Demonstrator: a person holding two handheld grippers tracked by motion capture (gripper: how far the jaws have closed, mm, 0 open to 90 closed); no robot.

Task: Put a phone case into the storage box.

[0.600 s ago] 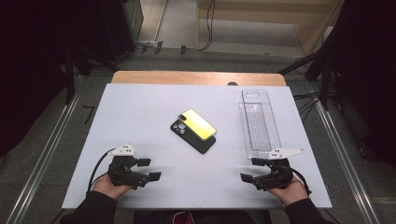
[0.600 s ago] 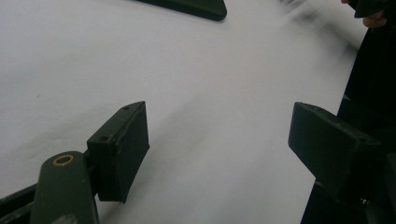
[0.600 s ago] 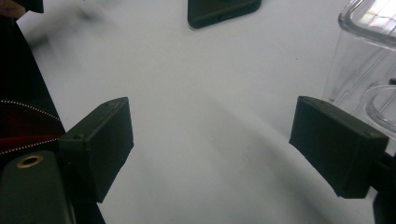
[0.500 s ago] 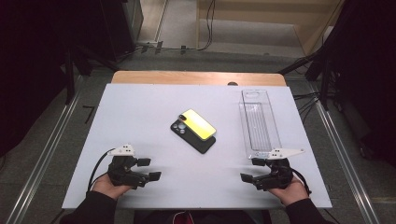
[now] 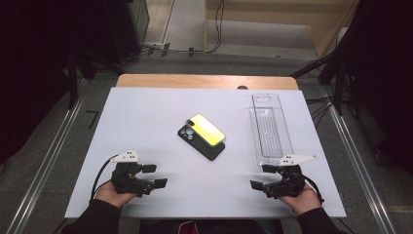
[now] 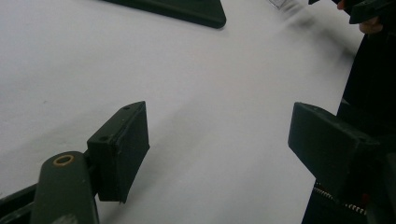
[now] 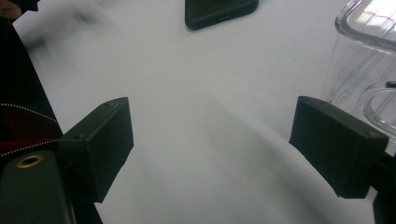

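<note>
The phone [image 5: 205, 135] lies flat in the middle of the desk [image 5: 146, 126], its yellow face up on a black case, ahead of both grippers and well apart from each. To its right, just ahead of the right gripper [image 5: 267, 179], a clear plastic tray [image 5: 269, 127] lies lengthwise; its near end almost meets that gripper. The left gripper [image 5: 155, 175] rests near the front edge of the desk, jaws spread wide with only bare desk between them. The right gripper's jaws also stand apart, with nothing held. By the look of it the work has not started: neither phone nor tray is touched, and reaching and grasping are all left to do.
</note>
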